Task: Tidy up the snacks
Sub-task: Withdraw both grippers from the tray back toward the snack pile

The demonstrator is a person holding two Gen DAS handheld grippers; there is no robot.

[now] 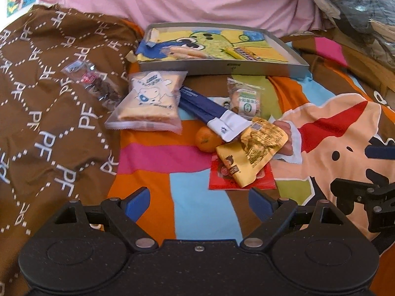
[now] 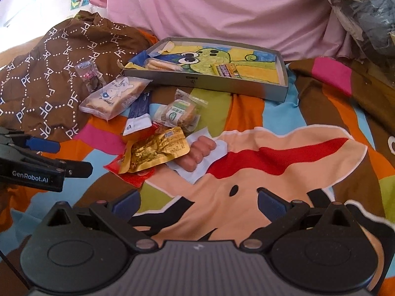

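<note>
Snacks lie scattered on a colourful bedspread: a bread pack [image 1: 148, 101] [image 2: 113, 98], a blue-and-white stick pack [image 1: 209, 111] [image 2: 138, 116], a small cake pack [image 1: 245, 101] [image 2: 180, 113], an orange [image 1: 206, 139], a gold pouch [image 1: 254, 148] [image 2: 155, 151] over a red packet [image 1: 222, 180] [image 2: 128, 175], sausages [image 2: 200, 153], and a clear dark-snack pack [image 1: 93, 83] [image 2: 90, 76]. The grey shallow box [image 1: 222, 65] [image 2: 197, 80] holds crackers [image 1: 182, 51] [image 2: 160, 65] and a yellow pack [image 1: 246, 53] [image 2: 227, 71]. My left gripper [image 1: 198, 203] and right gripper [image 2: 198, 202] both stand open, empty, short of the pile.
A brown patterned cloth [image 1: 44, 98] [image 2: 44, 79] covers the left side. Pink fabric [image 1: 197, 0] [image 2: 222, 7] rises behind the box. A heap of bags [image 1: 358, 12] sits at the back right. The left gripper [image 2: 42, 157] shows at the right view's left edge.
</note>
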